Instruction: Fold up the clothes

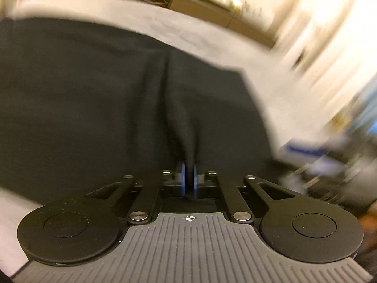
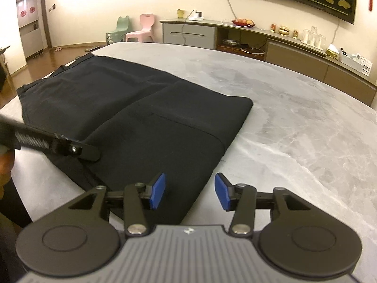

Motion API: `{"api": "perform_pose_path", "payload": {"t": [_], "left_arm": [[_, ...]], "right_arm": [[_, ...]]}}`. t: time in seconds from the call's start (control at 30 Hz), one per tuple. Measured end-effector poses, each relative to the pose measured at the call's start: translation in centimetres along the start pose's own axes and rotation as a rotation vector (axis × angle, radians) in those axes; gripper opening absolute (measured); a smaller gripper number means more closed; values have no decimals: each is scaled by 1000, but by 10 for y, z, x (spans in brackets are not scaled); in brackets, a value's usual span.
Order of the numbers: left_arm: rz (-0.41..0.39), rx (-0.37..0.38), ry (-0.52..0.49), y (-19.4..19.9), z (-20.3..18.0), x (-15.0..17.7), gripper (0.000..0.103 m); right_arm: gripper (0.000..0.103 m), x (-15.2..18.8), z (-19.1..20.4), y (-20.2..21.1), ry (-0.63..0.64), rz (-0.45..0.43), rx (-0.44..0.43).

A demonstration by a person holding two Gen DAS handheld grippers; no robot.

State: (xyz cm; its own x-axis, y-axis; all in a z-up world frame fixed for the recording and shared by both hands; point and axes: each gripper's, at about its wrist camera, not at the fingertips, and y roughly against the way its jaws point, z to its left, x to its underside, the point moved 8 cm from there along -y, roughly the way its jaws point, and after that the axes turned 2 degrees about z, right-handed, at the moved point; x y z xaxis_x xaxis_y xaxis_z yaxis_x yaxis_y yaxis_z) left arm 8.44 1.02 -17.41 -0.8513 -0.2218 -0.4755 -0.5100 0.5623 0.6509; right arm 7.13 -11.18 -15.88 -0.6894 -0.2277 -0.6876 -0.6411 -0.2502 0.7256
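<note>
A black garment (image 2: pixel 132 118), folded over itself, lies flat on a grey marble table (image 2: pixel 294 122). In the left wrist view my left gripper (image 1: pixel 188 179) is shut on a pinched ridge of the black garment (image 1: pixel 94 108), which rises into the blue pads. In the right wrist view my right gripper (image 2: pixel 189 192) is open and empty, its blue pads straddling the near right corner of the folded cloth. The left gripper's body (image 2: pixel 59 145) shows at the left edge over the cloth's near left side.
A long sideboard (image 2: pixel 282 44) with glasses and a fruit bowl stands behind the table. Green and pink plastic chairs (image 2: pixel 139 29) stand by the far wall. The table surface lies bare to the right of the garment. The left wrist view is motion-blurred at its edges.
</note>
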Motion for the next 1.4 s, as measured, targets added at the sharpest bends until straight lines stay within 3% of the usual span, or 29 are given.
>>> {"api": "perform_pose_path", "payload": {"t": [0.07, 0.1, 0.17, 0.23, 0.3, 0.37, 0.4, 0.43, 0.57, 0.67, 0.77, 0.83, 0.9, 1.0, 1.17, 1.27, 1.4], "left_arm": [[-2, 135, 184, 2, 16, 1, 0], [15, 156, 231, 1, 25, 3, 0], [50, 152, 270, -1, 38, 7, 0], [53, 136, 242, 3, 38, 5, 0], [38, 80, 156, 9, 29, 1, 14], [26, 1, 62, 13, 21, 1, 15], [21, -39, 17, 14, 16, 1, 15], [20, -63, -8, 14, 15, 2, 14], [29, -115, -50, 16, 13, 8, 15], [17, -133, -60, 30, 15, 7, 22], [-50, -157, -29, 57, 30, -7, 33], [-117, -199, 38, 83, 56, -22, 36], [-193, -246, 114, 115, 88, -35, 48], [-308, -329, 229, 171, 144, -49, 61], [-433, -465, 443, 251, 240, -63, 68], [-473, -478, 551, 276, 285, -83, 69], [-497, -479, 626, 293, 334, -108, 71]], "right_arm": [[47, 0, -6, 4, -24, -10, 3], [47, 0, -8, 5, -36, -13, 2], [47, 1, -10, 7, -53, -16, -3], [47, 1, -8, 9, -51, -23, -5], [47, -1, -3, 12, -35, -48, -12], [46, -6, 9, 16, 2, -86, -36], [38, -7, 16, 16, 25, -98, -50], [28, -7, 24, 13, 51, -89, -59], [26, 6, 38, -18, 113, 62, 2], [26, -4, 39, -13, 97, 33, 12], [29, -15, 43, -3, 97, -24, 14], [31, -11, 47, -16, 129, 37, 50], [34, -8, 49, -27, 184, 69, 122], [34, -28, 65, -21, 238, 9, 211], [43, -71, 158, -13, 356, -106, 112], [53, -94, 242, -18, 482, -152, -24], [55, -122, 348, -41, 612, -185, -149]]}}
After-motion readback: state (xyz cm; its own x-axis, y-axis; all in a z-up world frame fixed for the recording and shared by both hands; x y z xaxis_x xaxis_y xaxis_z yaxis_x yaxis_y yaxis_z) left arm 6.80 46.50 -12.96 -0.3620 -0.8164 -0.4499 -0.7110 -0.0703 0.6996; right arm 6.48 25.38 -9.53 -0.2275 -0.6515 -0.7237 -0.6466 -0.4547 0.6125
